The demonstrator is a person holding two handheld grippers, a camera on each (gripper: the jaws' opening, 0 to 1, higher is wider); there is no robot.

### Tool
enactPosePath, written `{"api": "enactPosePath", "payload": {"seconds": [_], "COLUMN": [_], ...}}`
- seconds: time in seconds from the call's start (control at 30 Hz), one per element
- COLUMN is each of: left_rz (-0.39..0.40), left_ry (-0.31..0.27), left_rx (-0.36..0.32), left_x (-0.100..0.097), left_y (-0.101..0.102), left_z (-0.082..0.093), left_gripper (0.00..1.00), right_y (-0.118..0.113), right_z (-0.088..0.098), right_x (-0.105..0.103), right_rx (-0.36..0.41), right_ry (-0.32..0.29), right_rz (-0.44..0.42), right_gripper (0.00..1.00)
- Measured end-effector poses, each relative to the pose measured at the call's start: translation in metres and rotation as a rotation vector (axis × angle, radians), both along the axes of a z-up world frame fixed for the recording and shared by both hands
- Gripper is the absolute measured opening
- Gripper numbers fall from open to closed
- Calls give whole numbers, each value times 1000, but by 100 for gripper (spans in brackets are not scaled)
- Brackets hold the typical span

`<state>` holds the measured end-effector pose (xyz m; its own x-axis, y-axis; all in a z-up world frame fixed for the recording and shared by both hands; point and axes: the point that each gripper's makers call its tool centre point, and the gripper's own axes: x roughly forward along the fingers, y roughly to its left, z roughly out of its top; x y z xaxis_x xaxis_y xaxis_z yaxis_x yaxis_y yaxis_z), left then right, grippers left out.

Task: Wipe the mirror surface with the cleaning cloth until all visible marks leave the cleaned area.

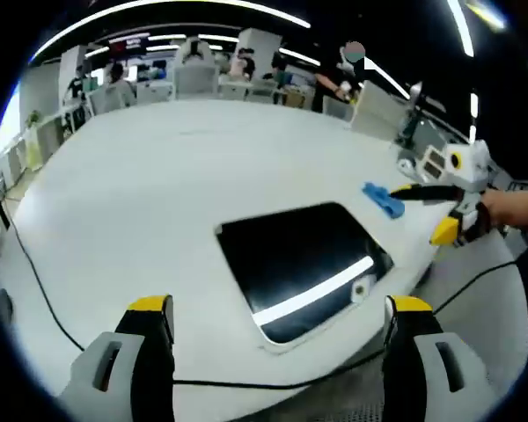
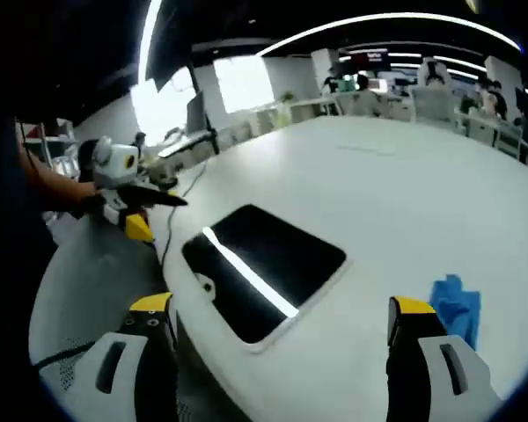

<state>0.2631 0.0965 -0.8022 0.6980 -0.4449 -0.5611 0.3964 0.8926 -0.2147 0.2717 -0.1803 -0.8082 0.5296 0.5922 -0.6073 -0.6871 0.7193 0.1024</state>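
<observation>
The mirror [image 1: 295, 264], a dark rectangle in a white frame, lies flat on the white round table [image 1: 158, 176] and reflects a ceiling light strip. A crumpled blue cleaning cloth [image 1: 383, 200] lies on the table just beyond the mirror's far right corner. My left gripper [image 1: 279, 308] hovers open over the mirror's near edge, holding nothing. A hand holds my right gripper [image 1: 422, 211] beside the cloth, jaws apart. In the right gripper view the mirror [image 2: 264, 259] lies ahead. The cloth [image 2: 458, 303] sits by the right jaw of my open right gripper [image 2: 280, 306]. The left gripper [image 2: 158, 215] shows at left.
A black cable [image 1: 35, 281] runs across the table and along its near edge below the mirror. The table edge [image 1: 475, 290] drops off to the right. Office desks, chairs and people [image 1: 194, 61] stand far behind. A person's sleeve [image 2: 35, 202] shows at the left.
</observation>
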Motion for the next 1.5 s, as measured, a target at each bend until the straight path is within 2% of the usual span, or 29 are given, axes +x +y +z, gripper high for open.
{"api": "enactPosePath", "payload": {"seconds": [0.03, 0.07, 0.13, 0.2, 0.23, 0.27, 0.3, 0.37, 0.4, 0.47, 0.57, 0.83, 0.93, 1.0, 1.07, 1.1, 1.13, 1.2, 1.27, 1.3, 1.33, 1.5], "left_rz": [13, 3, -28, -65, -82, -76, -76, -117, -125, -128, -125, -120, -115, -112, -116, -120, -125, -134, -137, -136, -136, -137], "left_ry": [-40, -54, -54, -45, -52, -100, -94, -44, -59, -75, -60, -64, -64, -63, -60, -60, -57, -50, -50, -48, -47, -42], "left_rx": [-12, -17, -8, 37, 58, 60, 52, 57, 67, 57, 66, 71, 73, 70, 69, 69, 69, 70, 73, 72, 72, 72], "left_x": [0, -2, -9, -12, -11, -4, -5, -13, -12, -10, -12, -12, -12, -12, -12, -13, -13, -14, -14, -14, -14, -15], "left_y": [1, -1, -10, -14, -13, -12, -12, -17, -18, -19, -18, -16, -15, -15, -15, -16, -16, -18, -18, -18, -18, -18], "left_z": [8, 10, 5, -6, -7, -1, -1, -10, -9, -6, -7, -8, -8, -6, -7, -7, -8, -10, -10, -10, -10, -11], "left_gripper": [100, 100, 100, 100, 100, 100, 100, 100, 100, 100, 100, 100, 100, 100, 100, 100, 100, 100, 100, 100, 100, 100], "right_y": [-27, -44, -81, -108, -127, -139, -144, -154, -158, -161, -156, -135, -131, -133, -132, -129, -129, -129, -129, -129, -129, -132], "right_z": [2, 4, 9, 5, 4, 5, 6, 8, 8, 6, 2, -3, 0, -1, -2, -1, 0, 7, 6, 1, 0, 6], "right_x": [2, 3, 3, -4, -6, -7, -8, -11, -11, -12, -12, -9, -8, -7, -12, -12, -10, -4, -6, -9, -9, -4], "right_rx": [-18, -20, -1, -16, -36, -49, -52, -58, -65, -60, -42, -48, 2, 10, 8, 24, 28, 28, 24, 28, 28, 28], "right_ry": [-21, -38, -74, -42, -47, -69, -68, -80, -88, -82, -71, -37, -20, -7, 38, 35, 21, -45, -30, 17, 28, 2], "right_rz": [-76, -121, -213, -279, -314, -329, -338, -362, -373, -390, -394, -334, -355, -364, -362, -353, -352, -347, -354, -363, -369, -381], "right_gripper": [100, 100, 100, 100, 100, 100, 100, 100, 100, 100, 100, 100, 100, 99, 89, 88, 91, 98, 97, 97, 97, 97]}}
